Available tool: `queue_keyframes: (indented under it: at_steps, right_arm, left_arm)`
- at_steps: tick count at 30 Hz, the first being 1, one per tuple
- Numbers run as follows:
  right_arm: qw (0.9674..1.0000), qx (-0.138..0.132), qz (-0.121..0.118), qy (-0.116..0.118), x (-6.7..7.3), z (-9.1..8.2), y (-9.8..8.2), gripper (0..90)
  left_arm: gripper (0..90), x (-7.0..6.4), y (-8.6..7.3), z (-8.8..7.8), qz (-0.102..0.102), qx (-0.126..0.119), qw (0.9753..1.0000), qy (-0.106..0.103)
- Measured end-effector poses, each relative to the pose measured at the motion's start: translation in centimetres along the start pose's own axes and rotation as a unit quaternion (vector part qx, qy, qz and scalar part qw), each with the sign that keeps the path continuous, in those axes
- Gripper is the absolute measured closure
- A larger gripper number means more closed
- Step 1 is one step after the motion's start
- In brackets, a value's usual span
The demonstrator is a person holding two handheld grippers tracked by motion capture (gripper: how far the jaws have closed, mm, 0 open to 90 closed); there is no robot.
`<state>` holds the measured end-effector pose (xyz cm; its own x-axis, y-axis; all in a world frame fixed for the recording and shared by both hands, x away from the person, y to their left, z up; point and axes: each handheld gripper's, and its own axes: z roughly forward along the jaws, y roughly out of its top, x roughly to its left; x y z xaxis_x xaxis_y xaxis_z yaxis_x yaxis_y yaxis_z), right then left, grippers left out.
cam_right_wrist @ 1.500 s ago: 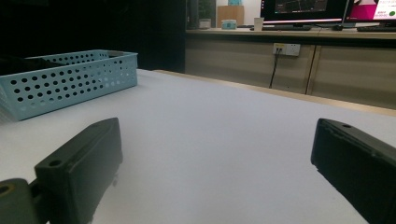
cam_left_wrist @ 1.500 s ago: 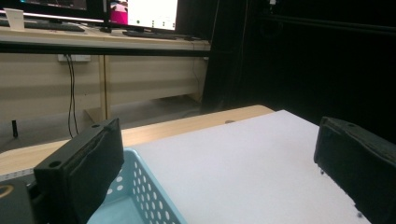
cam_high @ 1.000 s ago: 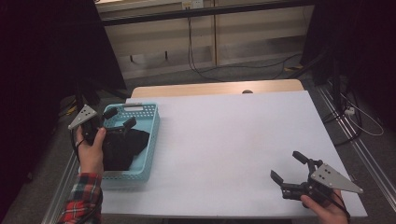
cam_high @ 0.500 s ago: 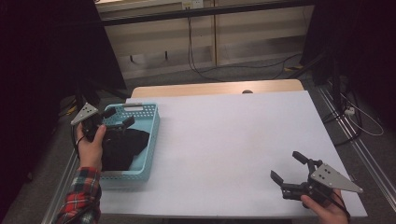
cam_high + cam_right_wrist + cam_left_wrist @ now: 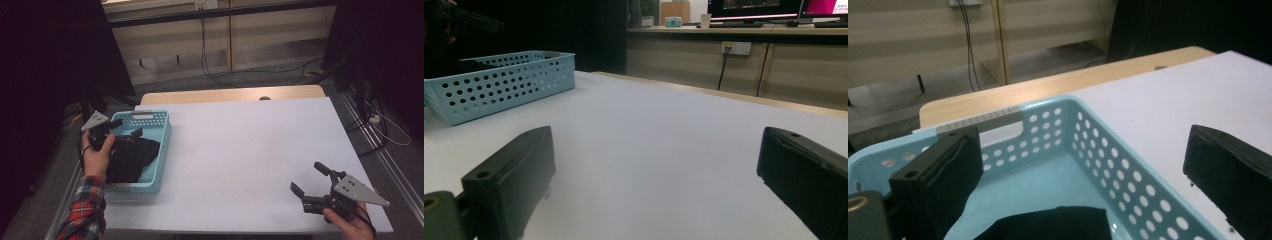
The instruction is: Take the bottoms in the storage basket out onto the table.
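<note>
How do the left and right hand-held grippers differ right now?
The left hand-held gripper hangs over the blue basket, above the black cloth; the right hand-held gripper sits low over the bare white table near its front right corner. Both have their jaws wide open, holding nothing.

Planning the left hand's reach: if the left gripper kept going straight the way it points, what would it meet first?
Probably the far wall of the blue basket: the open left gripper aims over the black cloth toward it.

White table (image 5: 240,145); cables (image 5: 220,60) behind (monitors (image 5: 769,9), possibly).
</note>
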<state>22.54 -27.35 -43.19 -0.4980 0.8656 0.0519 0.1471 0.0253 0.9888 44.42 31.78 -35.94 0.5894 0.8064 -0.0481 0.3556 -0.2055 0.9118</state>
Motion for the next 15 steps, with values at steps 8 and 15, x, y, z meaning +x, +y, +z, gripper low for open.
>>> queue_keyframes:
  at_steps: [8,15]
  right_arm:
    - [1.0,0.001,0.0,0.0,0.0,0.0,0.0,1.8]
    - [1.0,0.003,0.0,0.003,0.0,0.1,0.0,1.8]
  left_arm:
    - [2.9,0.3,-0.4,1.0,0.028,0.072,0.9969,0.014]
    - [3.2,0.4,-0.8,2.0,0.031,0.126,0.9913,0.022]
